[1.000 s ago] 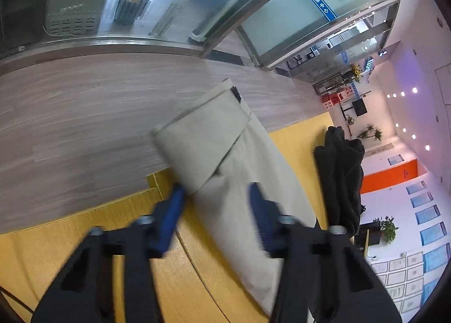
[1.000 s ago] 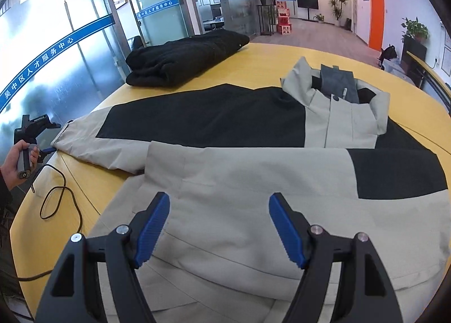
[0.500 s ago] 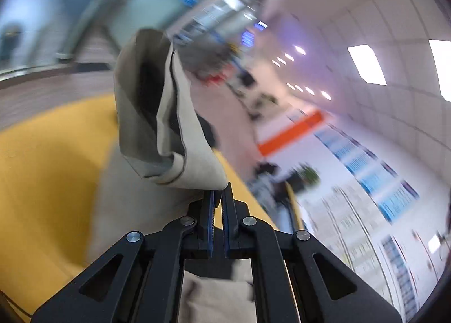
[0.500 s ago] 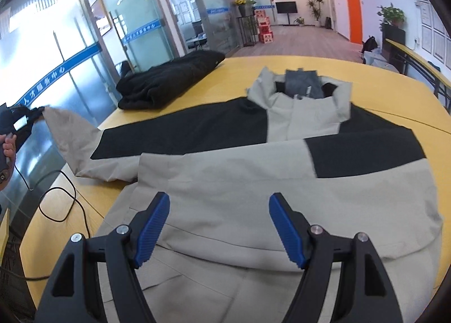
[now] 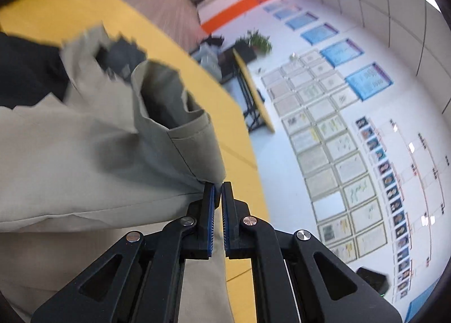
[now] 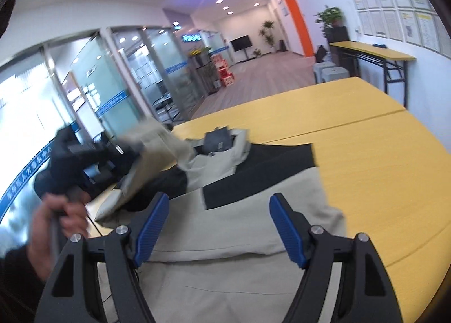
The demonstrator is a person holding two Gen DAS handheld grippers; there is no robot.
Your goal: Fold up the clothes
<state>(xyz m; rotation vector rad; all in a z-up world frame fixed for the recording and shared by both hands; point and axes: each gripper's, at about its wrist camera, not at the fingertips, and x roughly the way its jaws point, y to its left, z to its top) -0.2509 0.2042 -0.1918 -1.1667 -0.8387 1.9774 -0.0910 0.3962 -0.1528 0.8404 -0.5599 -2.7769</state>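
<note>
A: Jacket position?

B: Spread on the yellow table, beige with black panels. The collar is at its far end, away from the right gripper. The left sleeve is lifted off the table and held over the jacket body.

A: Left gripper?

B: Jaws clenched on the sleeve cuff; the cuff opening is seen gaping just beyond the fingertips. From the right wrist view, the sleeve is blurred, raised at the jacket's left side, with the person's left hand on the handle nearby.

A: Right gripper?

B: Jaws spread wide, nothing between the blue pads. It is held above the jacket's near hem; contact with the fabric cannot be judged.

A: Anything else on the table?

B: A dark garment is noted beyond the raised sleeve, blurred.
</note>
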